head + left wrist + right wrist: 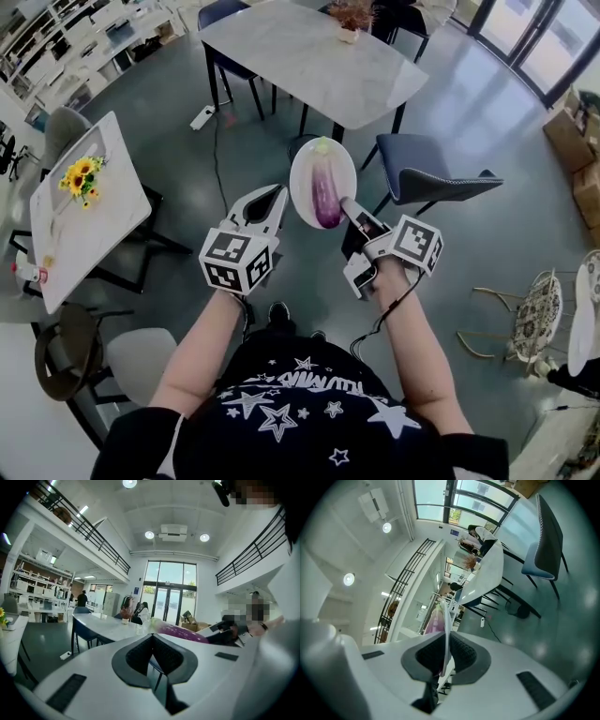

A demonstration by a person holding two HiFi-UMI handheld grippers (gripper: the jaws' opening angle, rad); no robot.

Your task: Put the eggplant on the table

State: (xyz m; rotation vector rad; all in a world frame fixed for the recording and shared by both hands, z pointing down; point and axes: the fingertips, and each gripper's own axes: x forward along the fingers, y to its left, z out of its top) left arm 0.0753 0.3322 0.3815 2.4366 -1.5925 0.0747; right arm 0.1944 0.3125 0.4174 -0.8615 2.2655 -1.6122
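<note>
A purple eggplant (325, 192) with a green cap lies on a white plate (305, 169) held up in the air over the grey floor. My right gripper (349, 208) is shut on the plate's near right rim. In the right gripper view the plate (447, 620) stands edge-on between the pads of the right gripper (445, 641), with the eggplant (435, 618) on its left face. My left gripper (277, 199) hovers just left of the plate, shut and holding nothing. From the left gripper (151, 638) the eggplant (180, 632) shows just beyond the jaws. The white marble table (319, 56) is ahead.
A dried flower pot (351, 19) stands at the table's far end. A dark blue chair (427, 173) is right of the plate, more chairs behind the table. A second white table (112, 211) with sunflowers (81, 177) is at the left. Cardboard boxes (577, 141) sit far right.
</note>
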